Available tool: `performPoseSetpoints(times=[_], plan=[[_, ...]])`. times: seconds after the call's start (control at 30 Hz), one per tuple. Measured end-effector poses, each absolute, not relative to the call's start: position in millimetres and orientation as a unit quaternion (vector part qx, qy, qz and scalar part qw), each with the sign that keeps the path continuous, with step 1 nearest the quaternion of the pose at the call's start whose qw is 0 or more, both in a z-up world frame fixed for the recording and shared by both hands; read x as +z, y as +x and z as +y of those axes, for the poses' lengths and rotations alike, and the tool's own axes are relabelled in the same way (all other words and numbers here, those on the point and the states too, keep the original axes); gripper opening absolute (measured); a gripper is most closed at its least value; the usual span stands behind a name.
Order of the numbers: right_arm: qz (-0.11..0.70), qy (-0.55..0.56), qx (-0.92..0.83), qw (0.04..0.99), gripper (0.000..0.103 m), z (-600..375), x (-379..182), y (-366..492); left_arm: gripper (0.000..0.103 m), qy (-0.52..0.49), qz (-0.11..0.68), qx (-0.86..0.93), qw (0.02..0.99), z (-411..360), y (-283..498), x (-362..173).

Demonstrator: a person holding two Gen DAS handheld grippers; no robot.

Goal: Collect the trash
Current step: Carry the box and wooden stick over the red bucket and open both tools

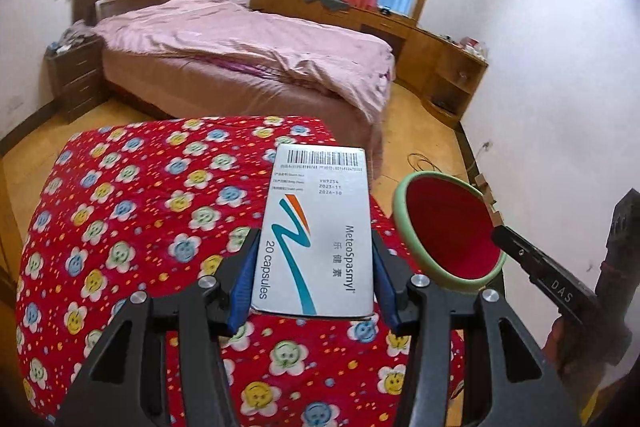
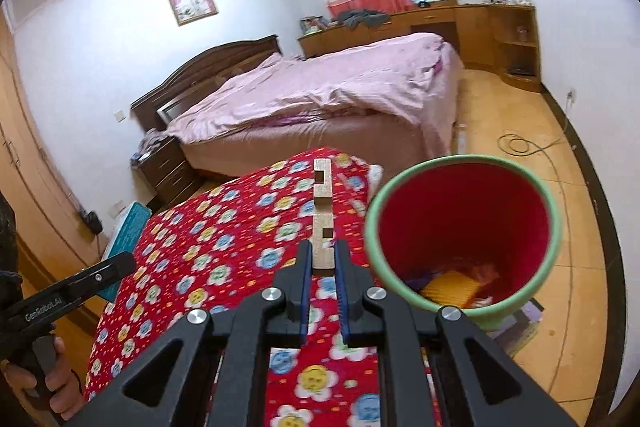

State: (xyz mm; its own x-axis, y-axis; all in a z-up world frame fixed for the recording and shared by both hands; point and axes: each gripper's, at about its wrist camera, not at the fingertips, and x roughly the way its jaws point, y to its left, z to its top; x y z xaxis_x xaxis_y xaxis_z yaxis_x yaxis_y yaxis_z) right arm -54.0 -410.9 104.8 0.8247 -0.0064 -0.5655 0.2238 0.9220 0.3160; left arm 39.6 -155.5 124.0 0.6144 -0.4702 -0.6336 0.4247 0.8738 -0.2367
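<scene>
Clamped between the jaws of the left gripper, the white medicine box marked "20 capsules" is carried above the red flowered quilt, lengthwise along the fingers. The right gripper has its jaws drawn narrow on a notched wooden strip that sticks out forward past the fingertips. Both pieces of trash are thus in hand, and the step in progress appears to be transport to the bin, a red container with a green rim standing just beside the quilt's edge, with coloured scraps already at its bottom. The next move calls for bringing each gripper over the bin mouth in turn and opening its jaws there; the long strip probably needs tipping downward so that it clears the rim. Farther out stand the pink-covered bed, a nightstand and a cable on the floor; none obstructs the approach.
</scene>
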Motion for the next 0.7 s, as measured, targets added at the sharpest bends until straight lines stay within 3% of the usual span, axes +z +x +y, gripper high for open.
performPoseSetpoints(times=[0.7], plan=[[0.307,0.245,-0.131,0.910,0.013,-533,53,-51,0.051,0.049,0.406,-0.352,0.842,-324,64,74]])
